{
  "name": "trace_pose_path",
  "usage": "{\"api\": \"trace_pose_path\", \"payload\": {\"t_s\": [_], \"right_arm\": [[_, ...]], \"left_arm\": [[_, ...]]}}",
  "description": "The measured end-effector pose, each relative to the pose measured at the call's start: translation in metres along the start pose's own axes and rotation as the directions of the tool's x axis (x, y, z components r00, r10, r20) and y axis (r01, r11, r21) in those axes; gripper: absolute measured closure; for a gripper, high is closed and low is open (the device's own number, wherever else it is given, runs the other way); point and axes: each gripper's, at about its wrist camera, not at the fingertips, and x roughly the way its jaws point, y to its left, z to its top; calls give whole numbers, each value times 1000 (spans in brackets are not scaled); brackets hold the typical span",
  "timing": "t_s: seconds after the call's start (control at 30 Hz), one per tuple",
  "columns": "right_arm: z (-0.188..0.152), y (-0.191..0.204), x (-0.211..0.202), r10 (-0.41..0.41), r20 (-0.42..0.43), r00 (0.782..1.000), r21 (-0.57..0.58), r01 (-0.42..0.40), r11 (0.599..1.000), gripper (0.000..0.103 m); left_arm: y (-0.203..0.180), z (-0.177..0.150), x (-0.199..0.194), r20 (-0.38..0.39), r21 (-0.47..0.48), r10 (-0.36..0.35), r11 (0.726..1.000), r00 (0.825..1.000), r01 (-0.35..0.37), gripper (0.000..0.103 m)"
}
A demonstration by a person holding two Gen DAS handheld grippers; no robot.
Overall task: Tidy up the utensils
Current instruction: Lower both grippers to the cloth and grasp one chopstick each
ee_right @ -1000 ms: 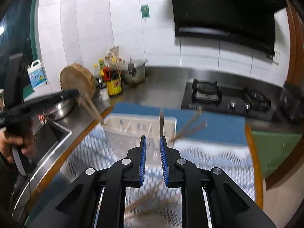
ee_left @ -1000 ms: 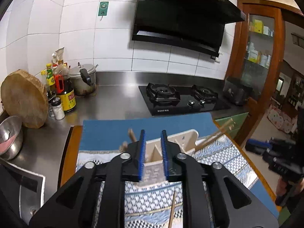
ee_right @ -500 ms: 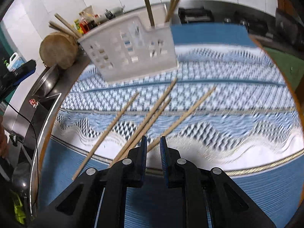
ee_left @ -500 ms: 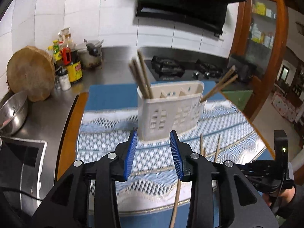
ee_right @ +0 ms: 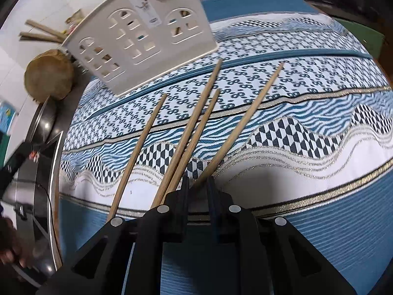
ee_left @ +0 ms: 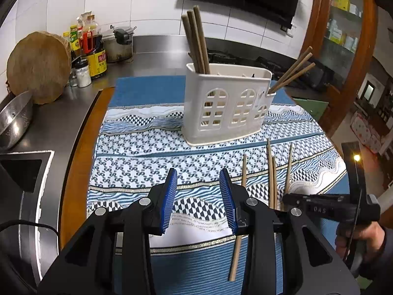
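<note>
Right gripper (ee_right: 198, 184) low on the cloth, jaws nearly closed around the rightmost loose chopstick (ee_right: 248, 118)'s near end, presumably to carry it to the holder (ee_left: 228, 108); left gripper (ee_left: 198, 191) hovers, jaws wide, empty.

1. My right gripper (ee_right: 198, 184) covers the near ends of three chopsticks (ee_right: 194, 127).
2. The holder (ee_right: 140, 39) is blurred, with its top cut off by the frame.
3. I cannot read the bottle labels (ee_left: 99, 60).

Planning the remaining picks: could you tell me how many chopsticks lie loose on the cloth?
4: leftmost chopstick, middle-left chopstick, middle-right chopstick, and rightmost chopstick, ending at the right gripper's fingers.
</note>
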Motion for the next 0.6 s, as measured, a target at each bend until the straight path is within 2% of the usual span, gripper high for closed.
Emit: {"api": "trace_pose_path", "payload": {"t_s": [0.17, 0.33, 0.6], "right_arm": [[7, 15, 5, -71, -24, 997, 1, 71, 998, 87], [11, 25, 11, -128, -59, 990, -51, 125, 991, 89], [4, 24, 13, -201, -73, 977, -100, 193, 976, 88]], "left_arm": [[4, -8, 4, -7, -10, -11, 1000, 1000, 11, 66], [11, -12, 5, -4, -30, -15, 999, 1000, 15, 66], [3, -28, 15, -63, -10, -73, 997, 995, 73, 66]]}}
